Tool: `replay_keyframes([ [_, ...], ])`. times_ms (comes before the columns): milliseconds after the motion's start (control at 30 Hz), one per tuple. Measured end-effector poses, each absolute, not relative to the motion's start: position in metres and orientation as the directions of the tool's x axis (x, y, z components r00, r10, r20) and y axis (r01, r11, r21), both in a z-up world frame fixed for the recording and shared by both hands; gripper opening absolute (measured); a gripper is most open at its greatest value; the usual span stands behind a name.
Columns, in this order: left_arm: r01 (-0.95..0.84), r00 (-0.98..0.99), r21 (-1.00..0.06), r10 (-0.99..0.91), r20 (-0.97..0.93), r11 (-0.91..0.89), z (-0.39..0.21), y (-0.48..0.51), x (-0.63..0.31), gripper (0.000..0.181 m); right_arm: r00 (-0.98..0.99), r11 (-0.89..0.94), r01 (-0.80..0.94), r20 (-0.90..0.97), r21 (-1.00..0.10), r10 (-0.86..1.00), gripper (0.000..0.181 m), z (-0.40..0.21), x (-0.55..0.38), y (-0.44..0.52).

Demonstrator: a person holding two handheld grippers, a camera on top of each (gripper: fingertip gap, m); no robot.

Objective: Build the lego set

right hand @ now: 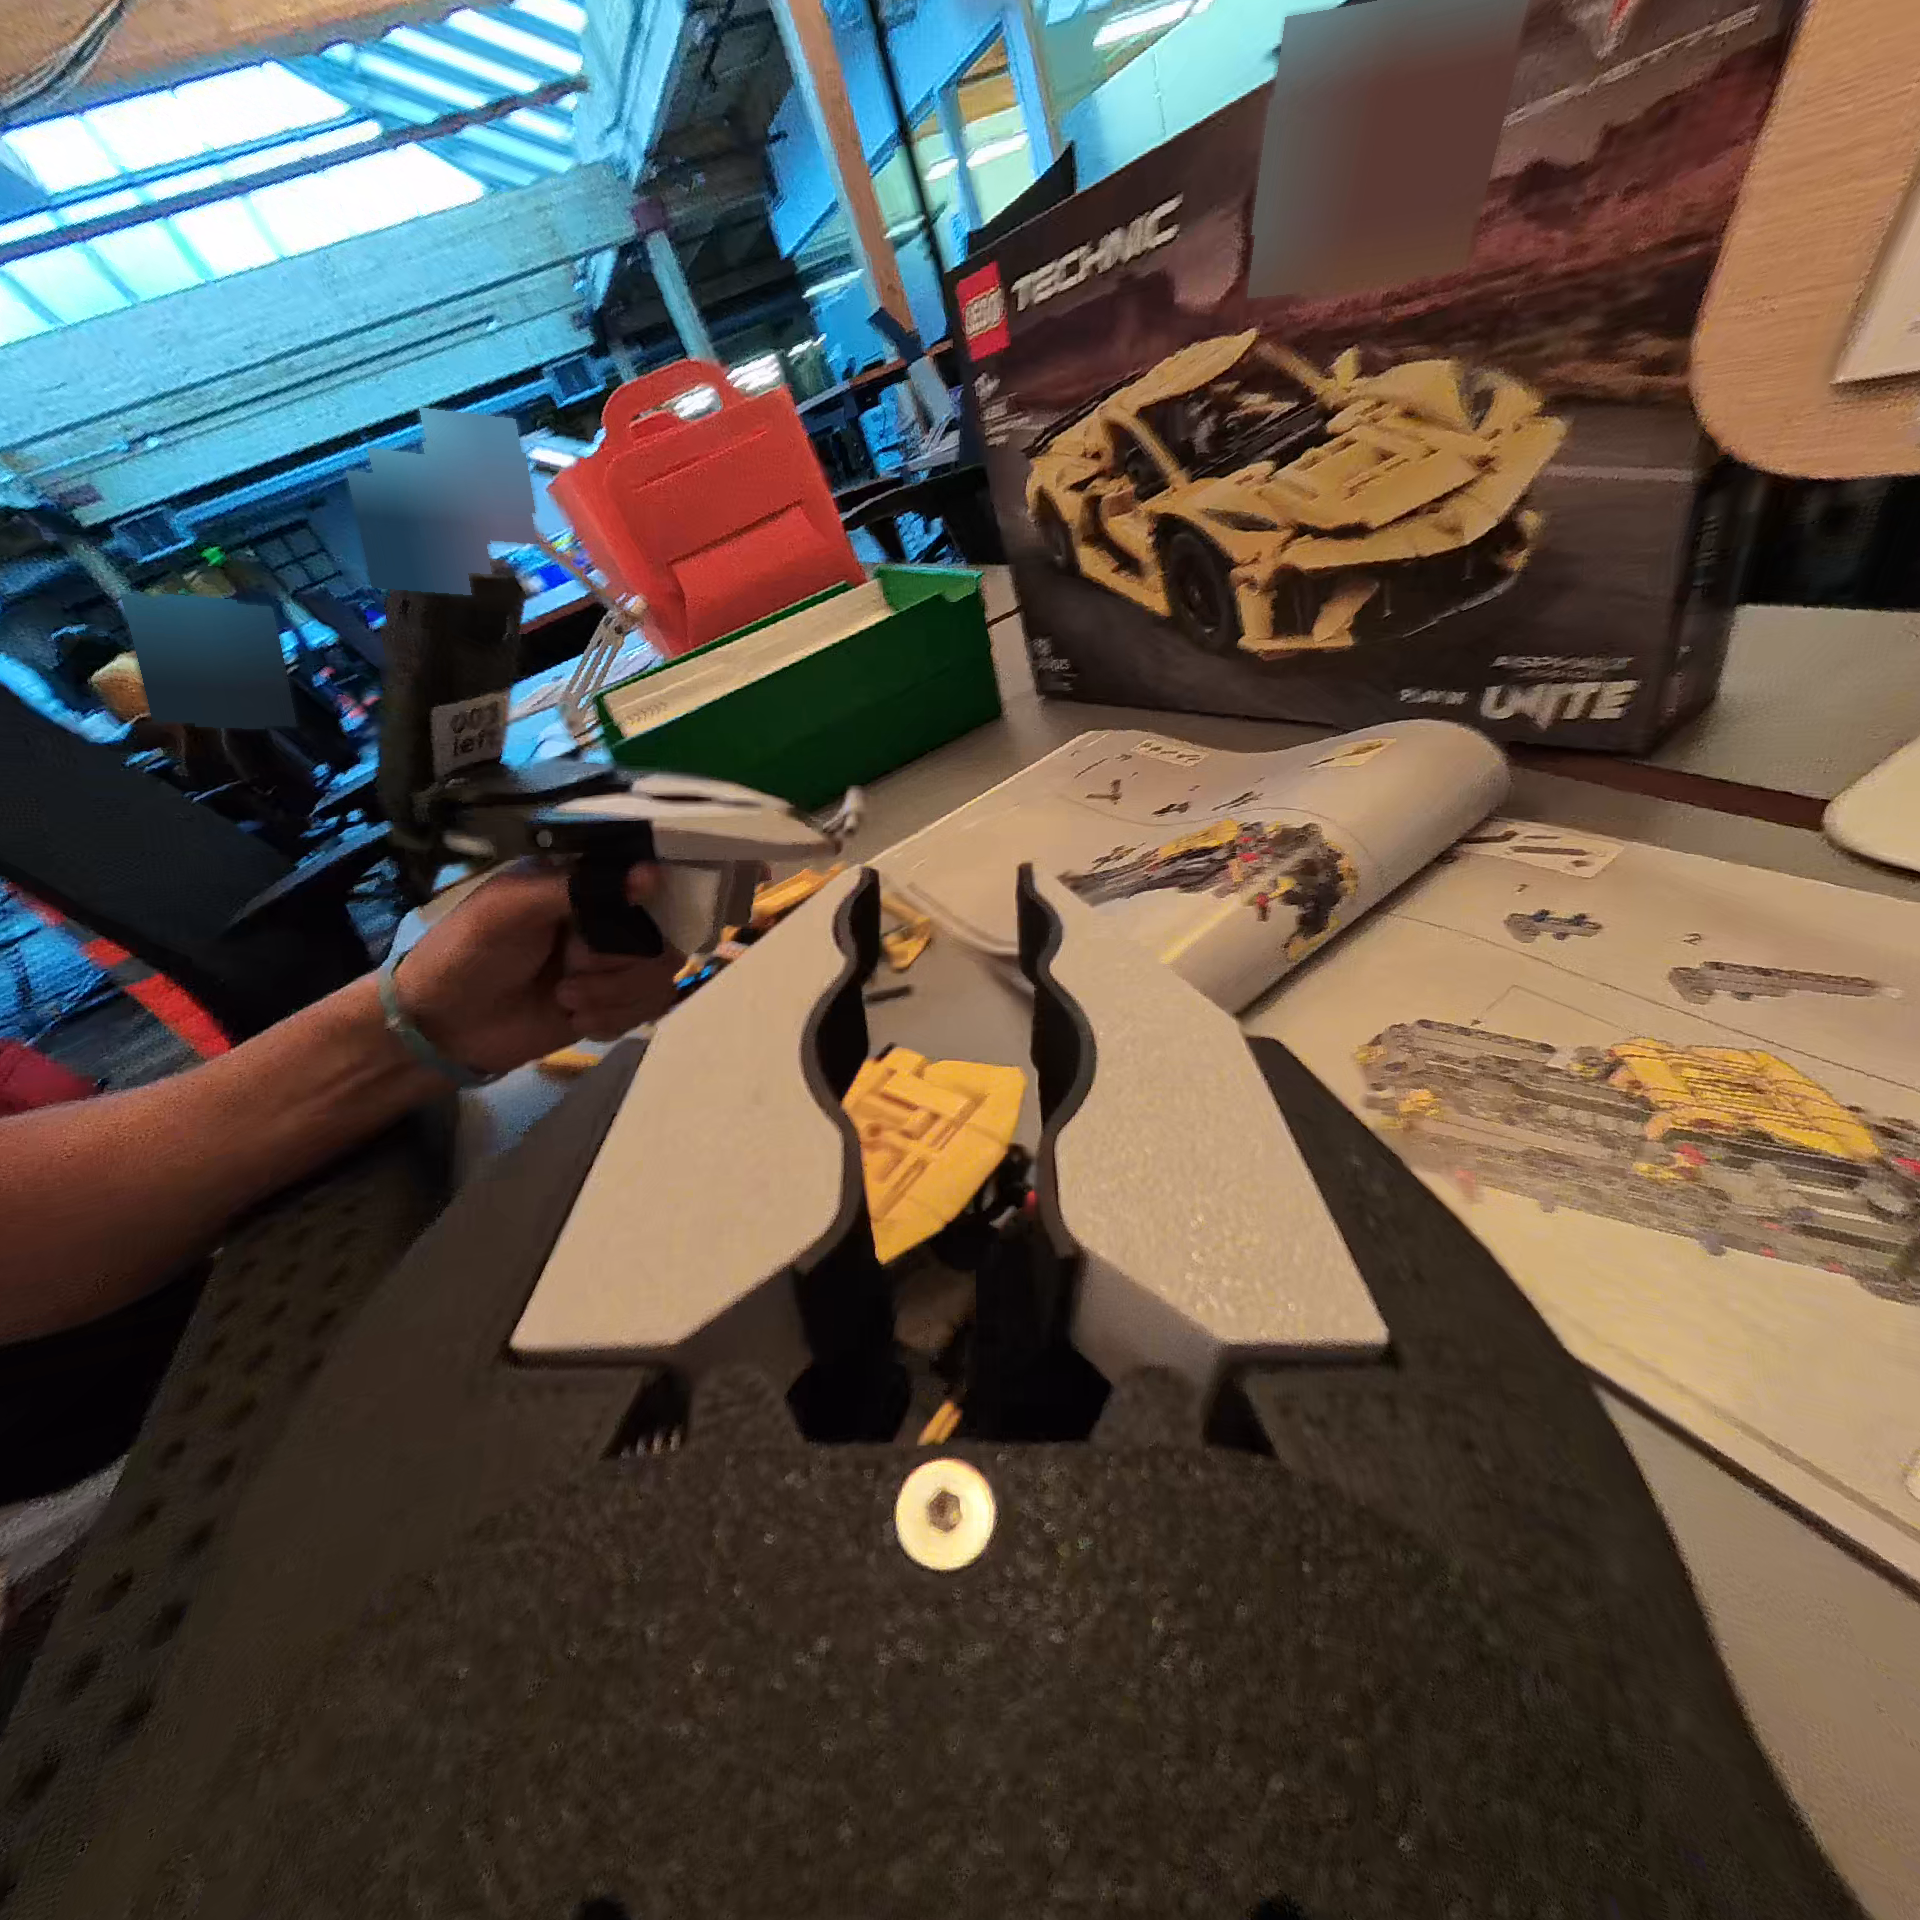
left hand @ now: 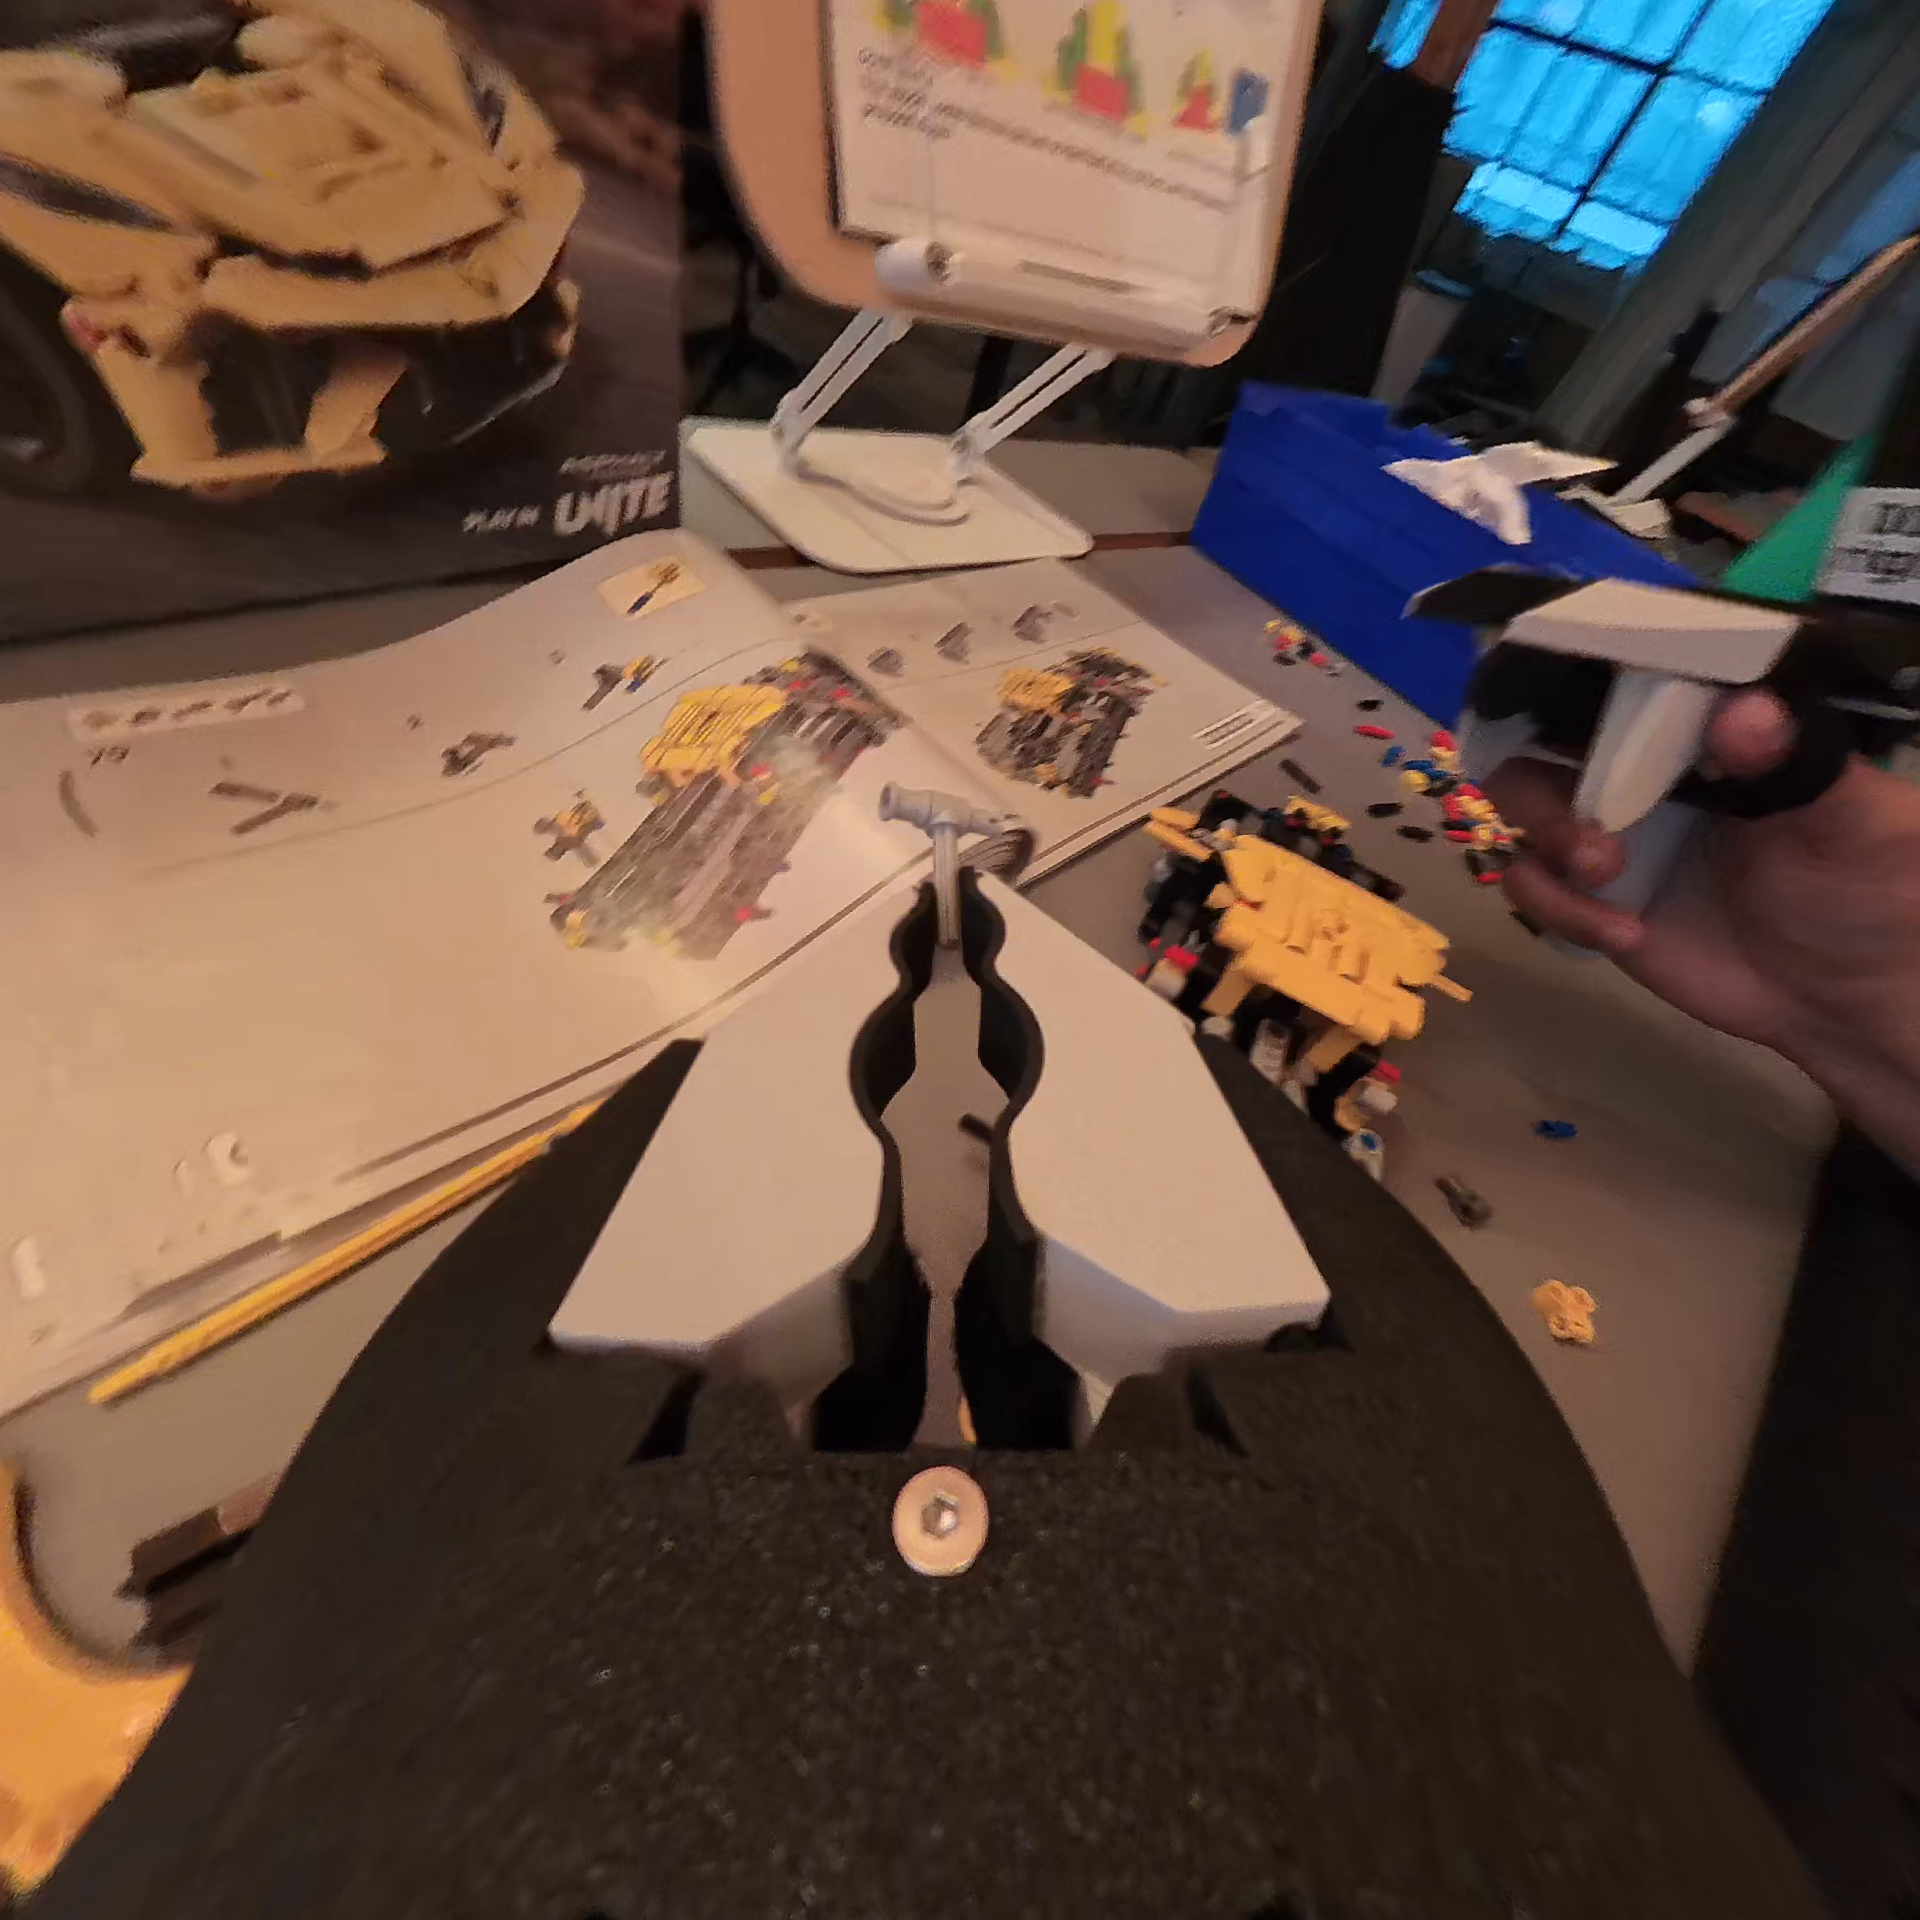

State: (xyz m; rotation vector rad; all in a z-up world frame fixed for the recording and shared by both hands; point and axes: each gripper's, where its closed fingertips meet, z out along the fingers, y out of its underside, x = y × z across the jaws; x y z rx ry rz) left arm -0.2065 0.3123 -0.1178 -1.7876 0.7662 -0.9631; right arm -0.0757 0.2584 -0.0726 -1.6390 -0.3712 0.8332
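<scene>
Now left claw (left hand: 951, 914) clamped on a grey T-shaped piece (left hand: 943, 831); right claw (right hand: 945, 904) apart, empty, above yellow model (right hand: 925, 1132).

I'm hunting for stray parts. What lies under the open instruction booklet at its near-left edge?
Under the instruction booklet, a thin yellow strip pokes out along that edge, resting on the table. Whatever else sits beneath the pages is covered and cannot be seen.

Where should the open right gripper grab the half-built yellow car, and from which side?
Judging by shape, across the narrow black chassis under the yellow panel, from above. The half-built car has thin yellow pieces sticking out at its edges that may pop off if squeezed. The right gripper is open above it; the left gripper pinches a grey piece.
</scene>
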Motion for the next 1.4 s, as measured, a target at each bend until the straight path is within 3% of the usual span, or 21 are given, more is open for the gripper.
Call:
replay_keyframes([
  [167,-0.095,0.287,-0.988,-0.954,0.086,-0.118,-0.086,0.263,-0.179,0.003,0.422,-0.411,-0.163,-0.440,-0.897,0.792,0.034,-0.073,-0.127,0.229],
  [267,-0.132,0.190,-0.991,-0.982,-0.008,-0.017,-0.085,0.236,-0.165,0.003,0.379,-0.470,-0.072,-0.460,-0.880,0.803,0.036,-0.087,-0.148,0.218],
  [467,-0.229,0.136,-0.953,-0.962,-0.235,0.201,-0.096,0.211,-0.152,0.003,0.305,-0.559,-0.117,-0.565,-0.821,0.766,0.019,-0.086,-0.153,0.215],
  [567,-0.238,0.133,-0.940,-0.950,-0.282,0.245,-0.097,0.207,-0.149,0.003,0.314,-0.571,-0.087,-0.567,-0.816,0.762,0.018,-0.094,-0.155,0.213],
  [633,-0.238,0.137,-0.938,-0.947,-0.290,0.252,-0.096,0.207,-0.149,0.004,0.306,-0.561,-0.075,-0.555,-0.824,0.774,0.006,-0.093,-0.157,0.211],
  [833,-0.255,0.167,-0.920,-0.923,-0.345,0.298,-0.097,0.209,-0.147,0.004,0.307,-0.587,-0.084,-0.581,-0.805,0.754,0.006,-0.094,-0.156,0.212],
  [1133,-0.238,0.136,-0.942,-0.952,-0.272,0.236,-0.098,0.205,-0.147,0.005,0.265,-0.621,-0.083,-0.618,-0.779,0.740,0.006,-0.094,-0.156,0.209],
  [1267,-0.202,0.096,-0.978,-0.992,-0.078,0.058,-0.100,0.193,-0.153,0.028,0.348,-0.587,-0.099,-0.580,-0.804,0.736,0.006,-0.090,-0.122,0.215],
  [1400,-0.406,-0.009,-0.908,-0.993,0.121,-0.107,-0.140,0.149,-0.148,0.028,0.463,-0.536,-0.165,-0.545,-0.828,0.700,0.005,-0.083,-0.079,0.228],
])
